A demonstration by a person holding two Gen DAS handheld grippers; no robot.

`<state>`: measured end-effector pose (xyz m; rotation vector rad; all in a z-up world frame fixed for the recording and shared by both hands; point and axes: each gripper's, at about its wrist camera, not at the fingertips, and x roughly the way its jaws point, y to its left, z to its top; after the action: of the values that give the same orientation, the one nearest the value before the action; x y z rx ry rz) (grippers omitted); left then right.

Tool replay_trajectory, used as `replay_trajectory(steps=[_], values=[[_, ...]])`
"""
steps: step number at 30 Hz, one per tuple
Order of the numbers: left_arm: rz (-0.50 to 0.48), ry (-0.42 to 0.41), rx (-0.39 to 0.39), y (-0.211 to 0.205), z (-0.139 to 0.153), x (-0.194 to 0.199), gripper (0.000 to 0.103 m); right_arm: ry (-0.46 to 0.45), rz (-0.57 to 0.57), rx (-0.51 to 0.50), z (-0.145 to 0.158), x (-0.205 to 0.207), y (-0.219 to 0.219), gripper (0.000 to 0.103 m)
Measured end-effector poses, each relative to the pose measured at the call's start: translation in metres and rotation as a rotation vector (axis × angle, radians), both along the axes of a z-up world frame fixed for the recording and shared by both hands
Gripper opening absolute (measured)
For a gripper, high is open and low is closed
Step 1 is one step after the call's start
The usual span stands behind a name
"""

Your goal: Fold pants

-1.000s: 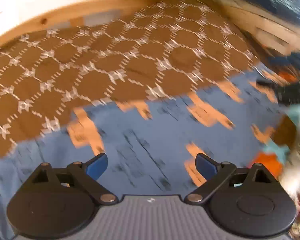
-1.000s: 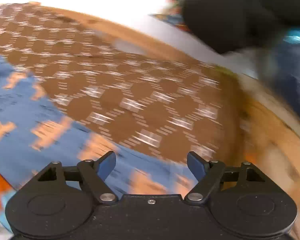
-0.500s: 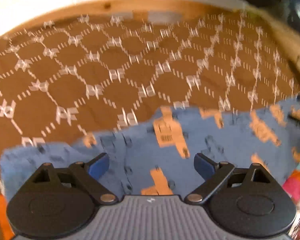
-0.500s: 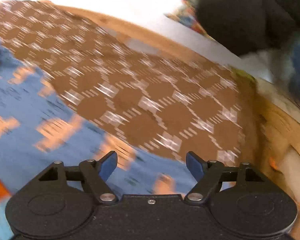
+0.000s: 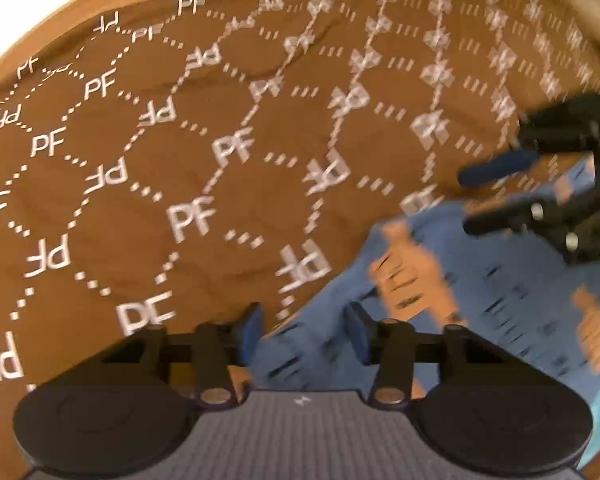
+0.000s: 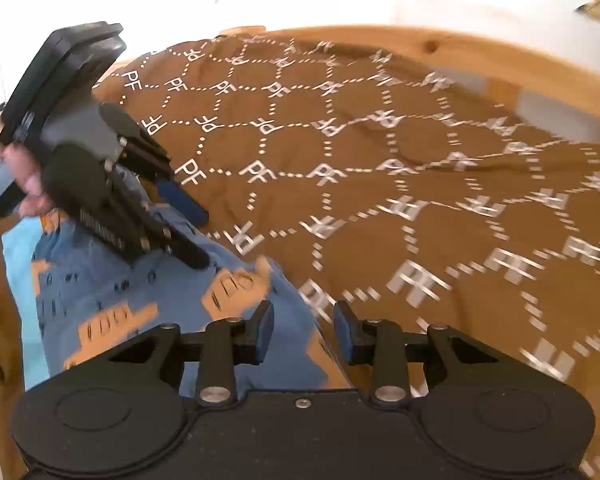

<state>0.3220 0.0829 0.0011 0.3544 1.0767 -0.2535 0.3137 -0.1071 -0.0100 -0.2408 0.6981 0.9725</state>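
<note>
pants (image 5: pixel 480 280), blue with orange print, lie on the brown cover (image 5: pixel 180 160) of a wood-framed bed (image 6: pixel 480 56), at its near side. left gripper (image 5: pixel 302 332) and right gripper (image 6: pixel 302 332) each straddle the far edge, apparently to lift it for a fold. both sets of jaws have just been closing, cloth between them; actual pinch cannot be told.

White "PF" letters repeat, some mirrored, across the brown patterned cloth (image 5: pixel 228 184).
</note>
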Motion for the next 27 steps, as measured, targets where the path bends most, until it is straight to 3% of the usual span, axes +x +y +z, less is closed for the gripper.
replay_trajectory(steps=[3, 4, 5, 8, 10, 13, 15, 19, 22, 25, 27], values=[[-0.008, -0.013, 0.006, 0.0, -0.005, -0.004, 0.046, 0.046, 0.031, -0.004, -0.008, 0.012, 0.02, 0.03], [-0.006, -0.02, 0.005, 0.0, -0.005, -0.004, 0.044, 0.052, 0.041, -0.018, -0.012, 0.014, 0.027, 0.009], [-0.006, -0.029, 0.005, -0.001, -0.005, -0.005, 0.044, 0.035, 0.034, -0.03, -0.013, 0.012, 0.029, 0.003], [-0.033, -0.065, 0.035, -0.002, -0.007, -0.009, 0.05, -0.003, -0.044, -0.027, -0.011, 0.014, 0.029, 0.001], [-0.042, -0.094, 0.068, 0.0, -0.007, -0.013, 0.061, -0.008, -0.084, -0.022, -0.012, 0.018, 0.028, 0.0], [-0.027, -0.118, 0.067, 0.006, 0.0, -0.019, 0.061, -0.021, -0.115, -0.043, -0.013, 0.018, 0.025, 0.0], [-0.016, -0.169, 0.081, 0.013, 0.011, -0.03, 0.061, -0.065, -0.139, -0.03, -0.003, 0.01, 0.019, 0.015], [-0.007, -0.226, 0.124, 0.026, 0.027, -0.058, 0.066, -0.113, -0.058, 0.034, 0.016, -0.022, 0.015, 0.017], [0.072, -0.216, 0.262, 0.038, 0.016, -0.061, 0.065, -0.102, 0.036, -0.009, 0.004, -0.038, 0.035, 0.019], [0.143, -0.226, 0.239, 0.059, 0.014, -0.058, 0.072, -0.073, 0.001, -0.11, -0.024, -0.031, 0.053, 0.016], [0.134, -0.234, 0.253, 0.061, 0.017, -0.061, 0.075, -0.066, -0.035, -0.077, -0.027, -0.024, 0.048, 0.008]])
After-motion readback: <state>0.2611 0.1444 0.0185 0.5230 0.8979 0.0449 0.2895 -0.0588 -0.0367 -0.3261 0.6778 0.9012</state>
